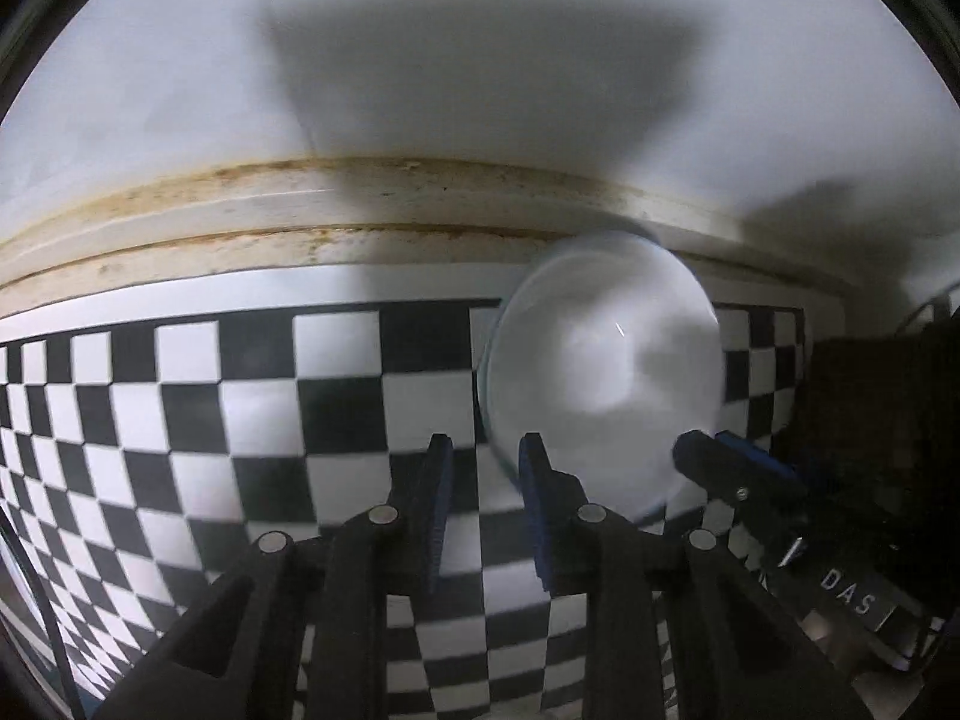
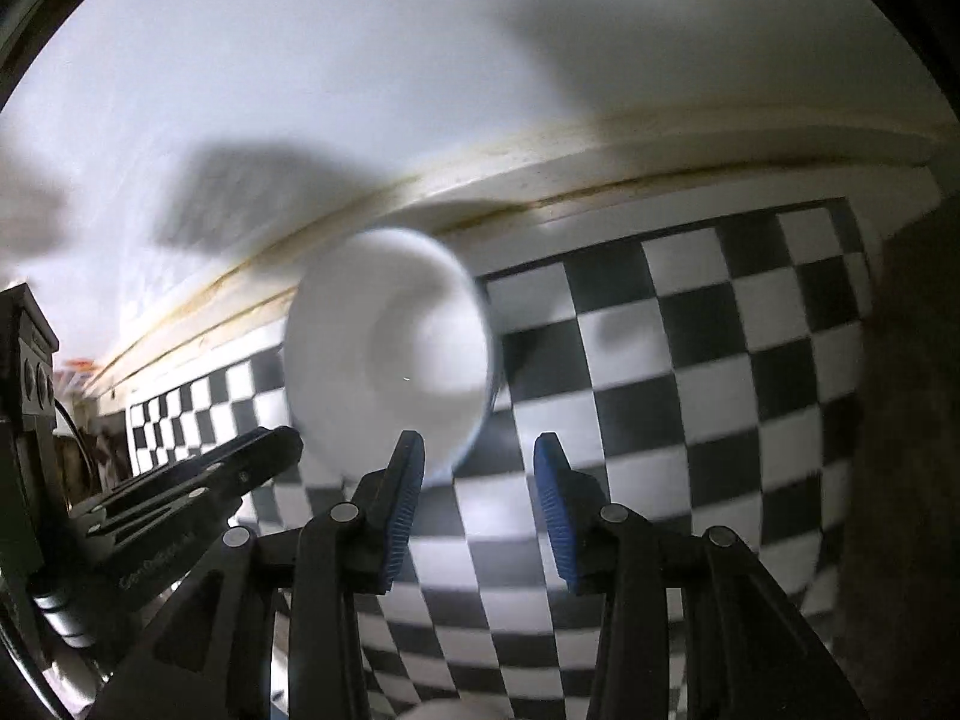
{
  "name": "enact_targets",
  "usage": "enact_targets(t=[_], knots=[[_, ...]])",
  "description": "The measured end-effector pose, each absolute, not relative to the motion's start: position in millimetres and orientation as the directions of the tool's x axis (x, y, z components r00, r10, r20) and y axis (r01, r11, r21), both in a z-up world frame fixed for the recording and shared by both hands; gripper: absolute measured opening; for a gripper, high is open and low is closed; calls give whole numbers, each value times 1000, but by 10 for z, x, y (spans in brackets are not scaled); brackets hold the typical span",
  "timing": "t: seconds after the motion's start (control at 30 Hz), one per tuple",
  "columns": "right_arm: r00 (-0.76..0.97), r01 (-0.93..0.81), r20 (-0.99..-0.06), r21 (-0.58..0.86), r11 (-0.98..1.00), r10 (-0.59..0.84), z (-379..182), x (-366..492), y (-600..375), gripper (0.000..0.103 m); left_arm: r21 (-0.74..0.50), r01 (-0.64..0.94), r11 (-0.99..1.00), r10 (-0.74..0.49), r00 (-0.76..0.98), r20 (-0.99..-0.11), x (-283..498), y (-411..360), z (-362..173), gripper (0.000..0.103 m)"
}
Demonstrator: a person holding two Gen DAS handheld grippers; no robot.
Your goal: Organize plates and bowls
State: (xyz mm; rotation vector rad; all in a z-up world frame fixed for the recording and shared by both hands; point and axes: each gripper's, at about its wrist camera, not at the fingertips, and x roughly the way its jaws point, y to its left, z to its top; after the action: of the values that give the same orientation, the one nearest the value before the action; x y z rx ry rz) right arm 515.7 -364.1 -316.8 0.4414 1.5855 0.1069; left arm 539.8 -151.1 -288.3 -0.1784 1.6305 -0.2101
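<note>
A white bowl (image 1: pixel 606 372) with a pale blue rim sits on the black-and-white checkered mat (image 1: pixel 240 420), blurred by motion. In the left wrist view it lies just right of my left gripper (image 1: pixel 486 456), whose blue-padded jaws stand apart and empty. My right gripper (image 1: pixel 714 456) shows at the bowl's lower right edge. In the right wrist view the bowl (image 2: pixel 390 348) lies left of centre on the mat (image 2: pixel 690 390). My right gripper (image 2: pixel 477 456) is open, its left finger at the bowl's near rim. The left gripper (image 2: pixel 270 450) reaches in at the bowl's left.
A stained cream ledge (image 1: pixel 300 216) and a white wall (image 1: pixel 420 30) run behind the mat. A dark block (image 1: pixel 870 396) stands at the mat's right end. A dark shape (image 2: pixel 912 420) fills the right edge of the right wrist view.
</note>
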Motion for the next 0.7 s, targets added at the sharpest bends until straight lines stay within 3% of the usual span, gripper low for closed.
enact_targets(t=[0.13, 0.17, 0.27, 0.7], knots=[[-38, 243, -933, 338, 909, 357, -3435, 5309, -3629, 41, -248, 6, 969, -246, -96, -964, 5504, -1547, -3055, 19], [-42, 247, -933, 338, 908, 358, -3474, 5322, -3625, 39, -251, 10, 968, -249, -94, -964, 5515, -1556, -3080, 14], [-51, 256, -931, 338, 905, 362, -3584, 5361, -3622, 13, -252, 21, 968, -249, -79, -965, 5527, -1577, -3097, 11], [-48, 218, -935, 334, 917, 352, -3420, 5165, -3527, 10, -208, 90, 974, -209, -5, -978, 5177, -1671, -2716, 11]])
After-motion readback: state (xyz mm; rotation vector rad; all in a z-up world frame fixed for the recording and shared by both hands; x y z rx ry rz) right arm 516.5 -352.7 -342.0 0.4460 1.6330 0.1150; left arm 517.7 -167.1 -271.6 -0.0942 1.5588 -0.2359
